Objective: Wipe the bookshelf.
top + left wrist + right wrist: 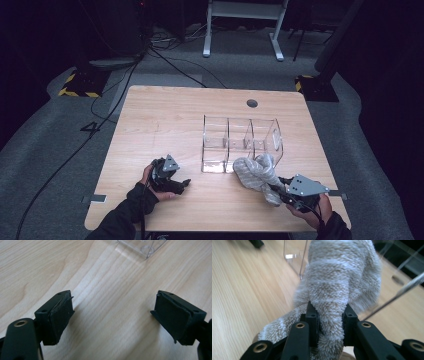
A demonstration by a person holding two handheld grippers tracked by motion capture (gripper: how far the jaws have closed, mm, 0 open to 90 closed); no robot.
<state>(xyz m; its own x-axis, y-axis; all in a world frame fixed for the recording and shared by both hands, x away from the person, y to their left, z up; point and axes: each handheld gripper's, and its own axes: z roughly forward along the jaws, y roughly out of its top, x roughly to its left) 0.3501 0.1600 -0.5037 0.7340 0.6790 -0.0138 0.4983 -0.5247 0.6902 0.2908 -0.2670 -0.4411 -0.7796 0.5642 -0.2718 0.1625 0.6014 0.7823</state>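
Right gripper (329, 322) has the fuzzy striped sock (256, 172) pinched firmly between its jaws, gripped near one end, and the rest of it bunches up against the front of the clear organizer (242, 144), just at the lip of the middle and right bins. Left gripper (113, 315) sits low over bare table (165, 130), jaws wide with nothing between them, well off to the side. The sock looks bound for one of those bins, and I'd say the trick now is height: lift the bundle clear of the front wall before going forward, or the light plastic box will likely get shoved back. The loose tail hanging below the jaws could catch on the rim, so come in from above and lower it. That free left gripper might steady the organizer's near corner. Let go only once the bulk is inside.
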